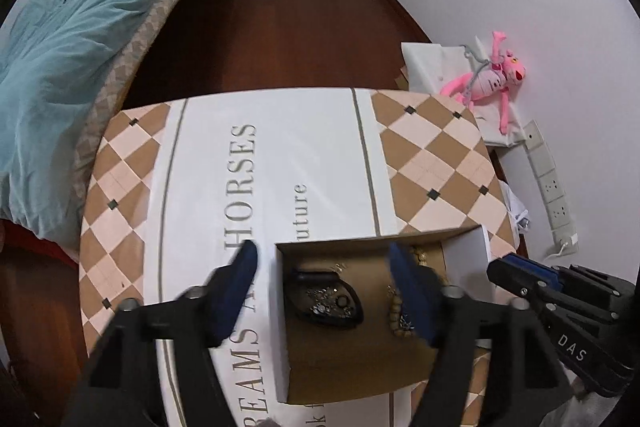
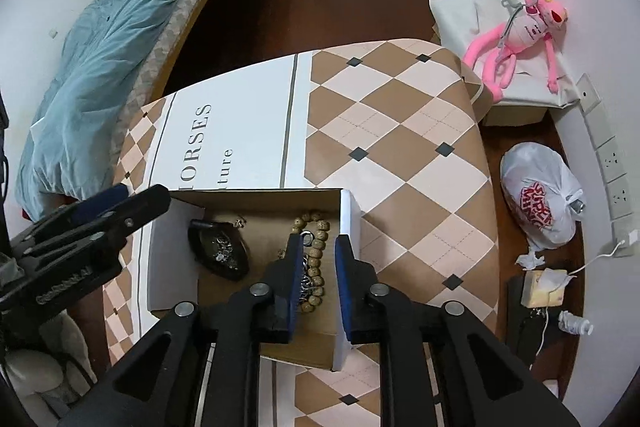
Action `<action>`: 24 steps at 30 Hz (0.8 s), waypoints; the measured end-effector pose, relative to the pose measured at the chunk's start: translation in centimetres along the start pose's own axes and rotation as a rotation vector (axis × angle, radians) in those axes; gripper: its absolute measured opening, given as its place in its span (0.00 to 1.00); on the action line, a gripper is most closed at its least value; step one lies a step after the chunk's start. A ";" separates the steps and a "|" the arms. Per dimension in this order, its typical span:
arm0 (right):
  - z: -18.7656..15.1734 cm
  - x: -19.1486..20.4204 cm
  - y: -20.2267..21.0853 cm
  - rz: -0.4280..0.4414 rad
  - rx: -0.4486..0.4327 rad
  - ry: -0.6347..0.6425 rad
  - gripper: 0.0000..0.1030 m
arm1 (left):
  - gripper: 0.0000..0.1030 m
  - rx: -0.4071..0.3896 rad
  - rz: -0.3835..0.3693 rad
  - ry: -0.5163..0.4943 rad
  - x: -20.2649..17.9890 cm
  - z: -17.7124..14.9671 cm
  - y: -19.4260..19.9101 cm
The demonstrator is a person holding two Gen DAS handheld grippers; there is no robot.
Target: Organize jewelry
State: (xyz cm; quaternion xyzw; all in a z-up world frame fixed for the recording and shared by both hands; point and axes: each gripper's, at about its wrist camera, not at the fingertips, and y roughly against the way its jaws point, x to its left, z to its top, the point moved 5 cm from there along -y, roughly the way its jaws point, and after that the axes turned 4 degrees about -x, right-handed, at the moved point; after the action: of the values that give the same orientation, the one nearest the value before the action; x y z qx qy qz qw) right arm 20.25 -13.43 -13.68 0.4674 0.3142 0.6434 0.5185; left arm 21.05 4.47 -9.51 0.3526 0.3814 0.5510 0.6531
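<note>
Left wrist view: left gripper (image 1: 324, 259) fills the bottom of the frame, jaws spread wide, nothing between them. Its left finger hangs over the white printed table (image 1: 304, 155); its right finger sits over the open cardboard box (image 1: 352, 359) at lower centre. Inside the box, a dark boat-shaped dish (image 1: 326, 297) holds small metal pieces, too fine to sort out. To its right a bead bracelet (image 1: 396, 315) lies on the box floor, mostly hidden behind the right finger. Lettering on the table is partly covered by the gripper and box. The right gripper (image 1: 504, 267) comes in from the lower right edge, near the box's white right wall; its jaw state cannot be read here.

Right wrist view: right gripper (image 2: 318, 247) at bottom centre, jaws parted by a moderate gap, over the right side of the box (image 2: 260, 197). The bracelet (image 2: 316, 227) and a tangle of metal chain (image 2: 305, 285) lie partly behind its left finger; whether the finger touches them I cannot tell. The dish (image 2: 220, 251) sits left of the beads, apart from them. The left gripper (image 2: 120, 203) shows at the left edge, by the box's far left corner. Upper left, a blue quilt (image 2: 100, 79); upper right, a pink plush toy (image 2: 524, 27); right of centre, a knotted white plastic bag (image 2: 538, 203), its red print unreadable.
</note>
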 end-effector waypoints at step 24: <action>-5.6 0.8 1.4 -0.255 0.000 0.103 0.94 | 0.99 0.004 0.184 0.033 2.5 -7.2 2.1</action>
State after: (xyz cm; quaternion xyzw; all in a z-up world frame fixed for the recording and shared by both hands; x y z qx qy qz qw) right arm 14.53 -12.56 -14.21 0.3901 0.3973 0.5954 0.5792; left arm 13.99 7.52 -11.20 0.3785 0.3592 0.6136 0.5926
